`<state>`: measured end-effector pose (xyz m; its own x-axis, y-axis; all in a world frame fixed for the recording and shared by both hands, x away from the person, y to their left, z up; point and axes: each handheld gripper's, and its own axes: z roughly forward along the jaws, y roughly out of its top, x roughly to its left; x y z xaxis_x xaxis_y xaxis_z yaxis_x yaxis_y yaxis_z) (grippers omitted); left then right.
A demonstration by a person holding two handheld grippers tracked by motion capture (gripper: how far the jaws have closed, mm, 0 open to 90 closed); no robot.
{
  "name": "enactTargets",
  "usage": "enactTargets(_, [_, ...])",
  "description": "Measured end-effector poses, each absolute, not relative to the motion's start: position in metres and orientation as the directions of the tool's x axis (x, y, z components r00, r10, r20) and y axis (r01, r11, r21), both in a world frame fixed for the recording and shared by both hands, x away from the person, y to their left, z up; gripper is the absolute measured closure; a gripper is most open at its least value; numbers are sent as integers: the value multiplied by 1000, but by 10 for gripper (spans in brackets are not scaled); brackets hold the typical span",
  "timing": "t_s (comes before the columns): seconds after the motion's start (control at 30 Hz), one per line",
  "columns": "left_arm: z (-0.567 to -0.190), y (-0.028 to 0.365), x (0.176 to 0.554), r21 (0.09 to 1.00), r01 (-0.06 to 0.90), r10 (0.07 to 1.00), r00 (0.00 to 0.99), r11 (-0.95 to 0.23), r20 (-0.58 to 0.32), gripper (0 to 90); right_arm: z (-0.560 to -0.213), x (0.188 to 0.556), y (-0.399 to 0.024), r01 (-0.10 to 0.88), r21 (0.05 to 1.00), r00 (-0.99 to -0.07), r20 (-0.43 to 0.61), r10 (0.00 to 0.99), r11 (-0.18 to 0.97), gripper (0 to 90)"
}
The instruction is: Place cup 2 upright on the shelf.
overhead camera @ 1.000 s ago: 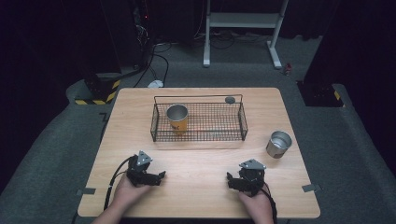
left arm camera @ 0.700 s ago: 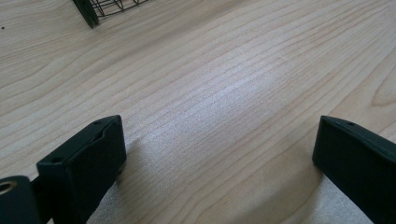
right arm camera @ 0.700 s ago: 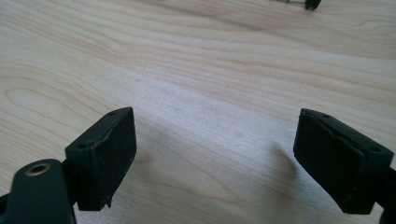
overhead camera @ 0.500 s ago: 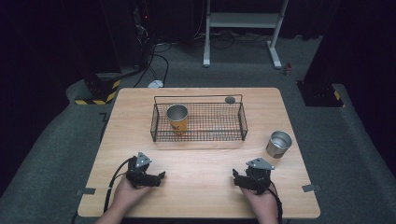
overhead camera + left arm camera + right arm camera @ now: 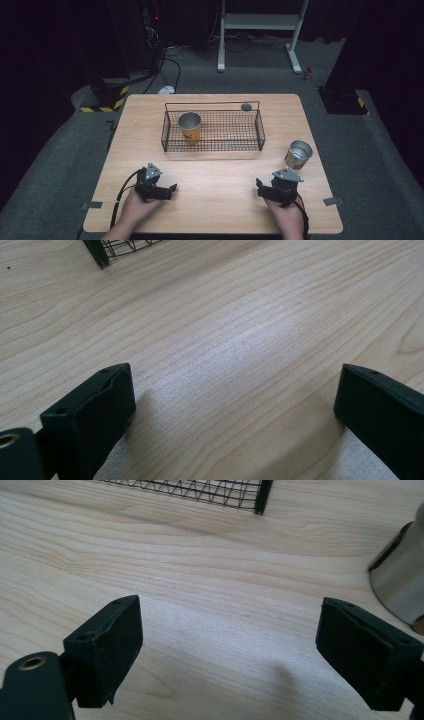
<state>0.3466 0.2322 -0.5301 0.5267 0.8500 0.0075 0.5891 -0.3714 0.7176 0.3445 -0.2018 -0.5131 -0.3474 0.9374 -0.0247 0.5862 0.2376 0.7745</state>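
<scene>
The steel cup (image 5: 299,154) nearest the right gripper (image 5: 261,187) looks like thin metal — light, stiff and smooth, so likely slippery under hard pads. Judging by its open mouth, the safest hold is across the rim or around the upper wall, squeezed gently so it does not skid or tip. It is a plain silvery cup, upright, with a shiny inside, standing on the wooden surface (image 5: 220,175) at the right, just outside the right end of the wire basket (image 5: 212,145) and a little beyond the right gripper. In the right gripper view its wall (image 5: 400,580) shows at the right edge. Both grippers stand apart with nothing between the jaws — the left gripper (image 5: 171,189) sits low over bare wood at the near left.
</scene>
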Motion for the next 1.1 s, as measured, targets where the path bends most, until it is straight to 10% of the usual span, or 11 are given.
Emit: enactTargets(1.1, [-530,232,347,718,588,849,529,-372,6,38,-509,341,-245,545,817,-220,-77,972,188,121])
